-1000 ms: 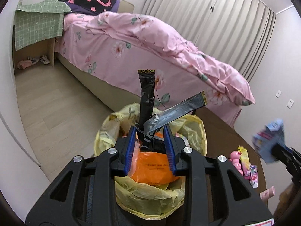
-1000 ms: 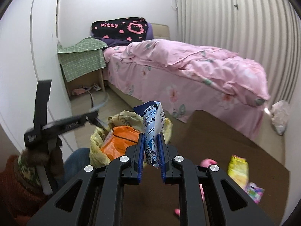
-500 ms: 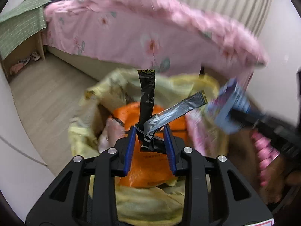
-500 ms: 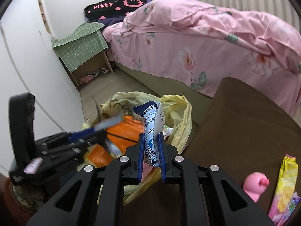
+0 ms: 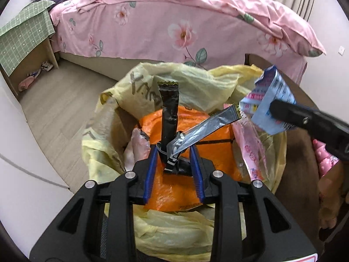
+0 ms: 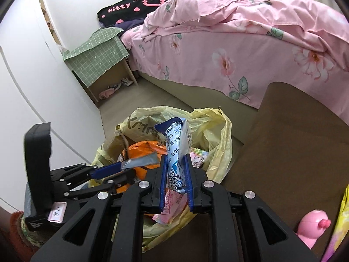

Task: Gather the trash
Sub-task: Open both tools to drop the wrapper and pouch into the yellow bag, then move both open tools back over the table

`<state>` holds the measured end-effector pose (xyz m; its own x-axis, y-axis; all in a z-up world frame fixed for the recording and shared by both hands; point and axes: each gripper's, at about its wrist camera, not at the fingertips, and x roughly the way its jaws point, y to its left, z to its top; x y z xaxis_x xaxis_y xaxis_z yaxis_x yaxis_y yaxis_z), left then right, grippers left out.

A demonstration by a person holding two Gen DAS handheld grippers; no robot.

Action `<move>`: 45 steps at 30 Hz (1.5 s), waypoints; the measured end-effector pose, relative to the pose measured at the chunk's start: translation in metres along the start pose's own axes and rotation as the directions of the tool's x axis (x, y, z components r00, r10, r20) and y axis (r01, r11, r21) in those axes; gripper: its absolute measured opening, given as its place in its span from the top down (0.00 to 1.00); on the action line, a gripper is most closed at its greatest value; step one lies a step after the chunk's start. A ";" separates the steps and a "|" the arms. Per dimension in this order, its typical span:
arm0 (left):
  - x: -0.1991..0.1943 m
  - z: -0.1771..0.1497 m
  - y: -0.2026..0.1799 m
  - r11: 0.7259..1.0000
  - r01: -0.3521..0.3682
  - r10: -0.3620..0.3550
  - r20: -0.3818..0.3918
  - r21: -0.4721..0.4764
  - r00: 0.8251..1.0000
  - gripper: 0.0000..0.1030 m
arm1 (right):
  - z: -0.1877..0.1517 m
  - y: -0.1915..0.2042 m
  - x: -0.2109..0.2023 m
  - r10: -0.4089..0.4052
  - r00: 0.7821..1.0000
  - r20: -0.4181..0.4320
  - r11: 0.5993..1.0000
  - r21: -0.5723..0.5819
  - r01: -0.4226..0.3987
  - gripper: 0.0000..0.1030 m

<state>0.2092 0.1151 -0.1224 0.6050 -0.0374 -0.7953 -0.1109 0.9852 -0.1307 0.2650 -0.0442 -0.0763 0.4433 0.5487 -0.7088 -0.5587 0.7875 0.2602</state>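
A yellow plastic bag [image 5: 196, 83] [image 6: 218, 135] stands open on the floor with an orange bag [image 5: 174, 192] and a pink wrapper [image 5: 250, 152] inside. My left gripper [image 5: 173, 150] [image 6: 117, 166] hangs just over its mouth. A black wrapper [image 5: 169, 109] and a silver wrapper [image 5: 213, 124] stick up between its jaws, which are opening. My right gripper [image 6: 175, 157] [image 5: 274, 107] is over the bag's right rim. A blue-and-white packet [image 6: 177, 139] [image 5: 268, 100] stands upright between its jaws, which are opening too.
A brown table [image 6: 294, 152] sits right of the bag, with a pink toy [image 6: 314, 224] and a yellow packet [image 6: 342, 218] on it. A bed with a pink floral cover [image 6: 240, 54] is behind. A shelf under a green cloth [image 6: 98, 54] stands far left.
Both grippers have come down and tipped toward the yellow bag. The right one has moved in from the table side to the bag's rim. Each still carries its wrappers.
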 end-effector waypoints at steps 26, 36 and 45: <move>-0.091 0.005 -0.038 0.985 0.174 -0.168 0.261 -0.001 0.951 0.24 | -0.100 -0.054 -0.156 -0.412 0.893 0.180 0.910 0.043 0.411 0.38; -0.089 -0.019 -0.168 0.902 0.336 -0.383 0.139 0.272 0.913 0.18 | -0.185 -0.117 -0.210 -0.434 0.896 0.096 0.886 0.228 0.405 0.38; -0.062 -0.038 -0.224 0.883 0.331 -0.352 0.004 0.333 0.936 0.15 | -0.195 -0.132 -0.209 -0.458 0.882 0.113 0.871 0.253 0.420 0.38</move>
<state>0.1663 -0.1097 -0.0659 0.6082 -0.3816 -0.6961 0.3652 0.9131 -0.1815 0.1101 -0.3175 -0.0905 0.7263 0.1549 -0.6697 -0.1233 0.9878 0.0947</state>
